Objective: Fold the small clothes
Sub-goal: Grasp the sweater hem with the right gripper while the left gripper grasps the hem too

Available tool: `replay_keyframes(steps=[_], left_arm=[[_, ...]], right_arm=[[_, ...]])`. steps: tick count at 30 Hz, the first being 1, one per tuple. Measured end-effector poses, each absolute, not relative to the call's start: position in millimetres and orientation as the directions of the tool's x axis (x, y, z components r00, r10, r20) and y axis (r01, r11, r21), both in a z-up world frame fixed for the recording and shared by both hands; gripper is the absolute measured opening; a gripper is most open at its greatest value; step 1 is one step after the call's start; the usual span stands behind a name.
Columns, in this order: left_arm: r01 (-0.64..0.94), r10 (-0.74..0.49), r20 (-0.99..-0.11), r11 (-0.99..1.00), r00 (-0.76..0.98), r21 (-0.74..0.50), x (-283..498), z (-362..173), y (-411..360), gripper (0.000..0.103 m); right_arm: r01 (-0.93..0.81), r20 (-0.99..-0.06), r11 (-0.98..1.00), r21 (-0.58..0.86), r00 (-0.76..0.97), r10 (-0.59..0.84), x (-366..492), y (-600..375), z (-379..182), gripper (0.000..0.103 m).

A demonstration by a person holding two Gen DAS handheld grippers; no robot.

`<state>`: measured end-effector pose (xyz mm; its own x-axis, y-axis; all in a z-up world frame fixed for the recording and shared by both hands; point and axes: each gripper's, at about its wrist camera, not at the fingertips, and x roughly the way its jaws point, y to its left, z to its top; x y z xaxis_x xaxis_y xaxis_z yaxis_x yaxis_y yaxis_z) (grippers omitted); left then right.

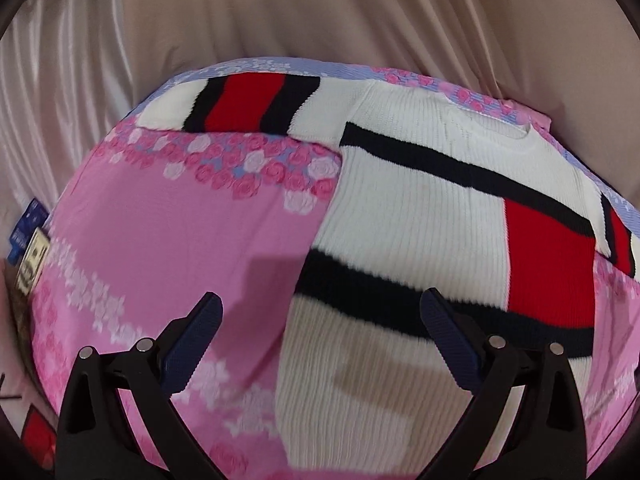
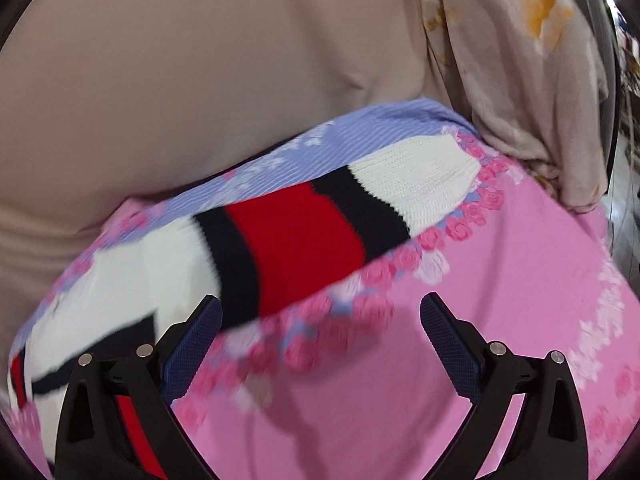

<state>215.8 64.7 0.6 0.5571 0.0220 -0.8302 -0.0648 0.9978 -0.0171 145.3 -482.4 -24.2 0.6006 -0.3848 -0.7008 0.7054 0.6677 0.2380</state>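
the sweater [image 1: 420, 216] lies flat, spread on a pink floral sheet [image 1: 160, 240], not folded yet. white rib knit w/ black bands and red blocks, collar at the far edge, hem toward the camera.

left gripper [image 1: 320, 316]: fingers spread wide, nothing between them, hovering above the sweater's left side edge. that edge runs near-to-far btwn the two fingers, body off to the right, bare sheet to the left. left sleeve [image 1: 240, 104] sticks out sideways at the far end, well ahead of the fingers.

right gripper [image 2: 320, 316]: fingers also wide apart, empty, over the sheet. right sleeve [image 2: 320, 224] lies ahead and to the left, long axis slanting from near-left to far-right, cuff at the far-right end.

prob next is sleeve-in folds: each gripper is nearer its own sleeve; the right one looks closer to its sleeve than the left.
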Motion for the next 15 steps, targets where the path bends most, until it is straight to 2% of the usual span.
replay_keyframes(steps=[7, 9, 11, 12, 13, 14, 15], left_arm=[[-0.051, 0.031, -0.849, 0.999, 0.528, 0.005, 261, -25, 58, 0.097], [-0.039, 0.033, -0.858, 0.999, 0.513, 0.015, 265, -33, 57, 0.097], [-0.028, 0.042, -0.862, 0.999, 0.505, 0.032, 268, -39, 56, 0.097], [-0.026, 0.045, -0.862, 0.999, 0.504, 0.037, 269, -41, 57, 0.097], [-0.028, 0.050, -0.863, 0.999, 0.503, 0.042, 269, -43, 58, 0.097], [-0.034, 0.056, -0.865, 0.998, 0.498, 0.045, 271, -45, 61, 0.097], [-0.038, 0.058, -0.867, 0.998, 0.495, 0.045, 272, -46, 63, 0.097]], right_arm=[[0.791, -0.711, 0.487, 0.371, 0.579, -0.399, 179, -555, -70, 0.098], [0.804, -0.704, 0.421, 0.421, 0.582, -0.407, 176, -566, -79, 0.089], [0.799, -0.697, 0.362, 0.481, 0.598, -0.394, 177, -575, -85, 0.059], [0.801, -0.695, 0.352, 0.483, 0.596, -0.402, 180, -578, -83, 0.049], [0.796, -0.684, 0.353, 0.492, 0.604, -0.409, 186, -580, -76, 0.024], [0.775, -0.659, 0.379, 0.505, 0.630, -0.410, 198, -578, -62, 0.010], [0.748, -0.619, 0.424, 0.511, 0.662, -0.422, 210, -570, -42, 0.007]])
